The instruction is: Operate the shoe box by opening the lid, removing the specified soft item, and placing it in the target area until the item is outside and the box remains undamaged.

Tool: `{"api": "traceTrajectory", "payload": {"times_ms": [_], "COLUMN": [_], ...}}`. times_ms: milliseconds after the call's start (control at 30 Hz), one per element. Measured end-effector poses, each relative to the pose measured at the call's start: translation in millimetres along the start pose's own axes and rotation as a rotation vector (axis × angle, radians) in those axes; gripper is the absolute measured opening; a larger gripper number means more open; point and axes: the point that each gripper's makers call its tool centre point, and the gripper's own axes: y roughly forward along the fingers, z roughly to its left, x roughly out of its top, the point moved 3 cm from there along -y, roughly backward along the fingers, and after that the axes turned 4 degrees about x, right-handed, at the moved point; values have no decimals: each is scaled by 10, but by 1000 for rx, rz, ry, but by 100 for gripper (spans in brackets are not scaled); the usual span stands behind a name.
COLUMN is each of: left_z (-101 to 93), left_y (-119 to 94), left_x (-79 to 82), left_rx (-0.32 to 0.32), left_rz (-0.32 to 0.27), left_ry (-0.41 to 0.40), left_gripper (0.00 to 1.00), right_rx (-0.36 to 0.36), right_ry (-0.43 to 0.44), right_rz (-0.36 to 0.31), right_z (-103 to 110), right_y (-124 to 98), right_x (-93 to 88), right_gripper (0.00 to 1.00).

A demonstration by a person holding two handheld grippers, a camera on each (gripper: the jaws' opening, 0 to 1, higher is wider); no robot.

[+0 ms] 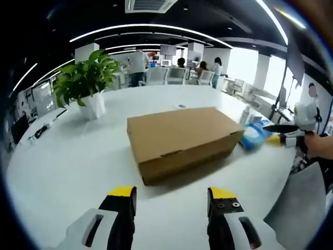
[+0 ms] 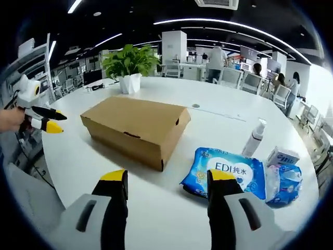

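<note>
The box (image 1: 183, 140) is lying closed on the white table (image 1: 67, 172), with its lid still down, so the step in hand is, I think, opening the lid. The soft item is not showing; I am guessing it is waiting inside.

The left gripper (image 1: 173, 200) is hovering in front of the long side of the box, apart from it, and its jaws are standing open with nothing between them. The right gripper (image 2: 165, 185) is hovering near the short end, also with jaws apart and empty. In the right gripper view the left gripper (image 2: 41, 120) is appearing at the left, beyond the box.

To do this step well, I would be steadying the box base with one gripper and lifting with the other at the front edge, where a small tab slit (image 1: 171, 154) is showing. The lift should be slow and follow the hinge, because pulling hard could tear the flap.

The box is plain brown cardboard, matte, with sharp corners and a flat top. The table is smooth and a little glossy. Beside the box, a blue wipes pack (image 2: 229, 174) is lying, soft and shiny, near a slim white spray bottle (image 2: 254, 138) and a small tissue pack (image 2: 283, 156). A leafy plant (image 2: 130, 62) in a white pot is standing behind.
</note>
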Motion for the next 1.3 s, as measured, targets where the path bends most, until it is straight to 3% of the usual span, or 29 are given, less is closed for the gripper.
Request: {"api": "traceTrajectory", "payload": {"times_ms": [200,300,800,1067,1300], "left_z": [-66,-203,-568,-768,-811], "left_y": [-177,-276,-467,-545,-619], "left_x": [17,25,96,63,114], "left_rx": [16,8,-23,-43,-43], "left_rz": [-17,-20,-41,-36,-46], "left_ry": [-27,-17,15,26,21], "left_gripper": [56,56,56,56,57], "right_rx": [-37,-52,-133,-161,-186], "right_ry": [17,24,84,103,107], "right_rz": [-28,-34,-41,-42,-41], "right_z": [-130,-163,-368,-477,-561], "right_y": [-305,-455,-1024,-1213,-1355], "right_x": [9,-14,-231,-334,-378], "right_gripper": [59,60,63,65,67]}}
